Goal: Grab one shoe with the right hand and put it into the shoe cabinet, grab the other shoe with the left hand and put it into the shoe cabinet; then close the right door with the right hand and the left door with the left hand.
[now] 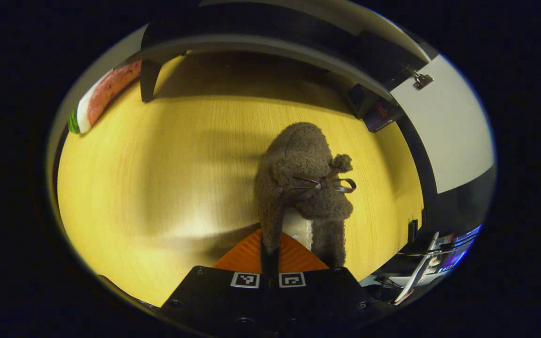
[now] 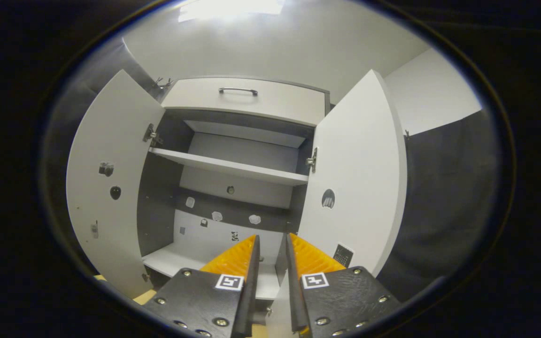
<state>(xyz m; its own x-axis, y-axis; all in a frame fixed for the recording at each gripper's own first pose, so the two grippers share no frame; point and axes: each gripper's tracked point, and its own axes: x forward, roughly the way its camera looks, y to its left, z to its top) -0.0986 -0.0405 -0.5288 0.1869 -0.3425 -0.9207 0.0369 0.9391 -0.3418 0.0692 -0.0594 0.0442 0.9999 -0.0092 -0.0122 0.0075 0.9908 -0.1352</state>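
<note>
The white shoe cabinet with dark grey interior (image 2: pixel 233 169) stands open in the right gripper view, both flat white doors swung outward: the left door (image 2: pixel 111 188) and the right door (image 2: pixel 359 188). Its white shelves (image 2: pixel 228 166) appear bare; no shoe can be seen inside, though the lower shelf is partly hidden behind the fingers.

The pale yellow wood-grain floor (image 1: pixel 158 188) carries the task's item in the left gripper view: a brown fuzzy bootie-style shoe with a thin ribbon bow and pompom (image 1: pixel 305 183), lying just below the cabinet's underside.

The left gripper (image 1: pixel 270 249) has its fingers drawn close together on the shoe's rear collar edge, holding it.

The right gripper (image 2: pixel 270 253) faces the cabinet with its fingers at a narrow gap, nothing between them.

Assessment: the shoe looks light, soft and compressible, not fragile. The fleece should resist slipping, but the upper will likely sag when lifted. The collar rim is the soundest hold; the bow should be avoided.
</note>
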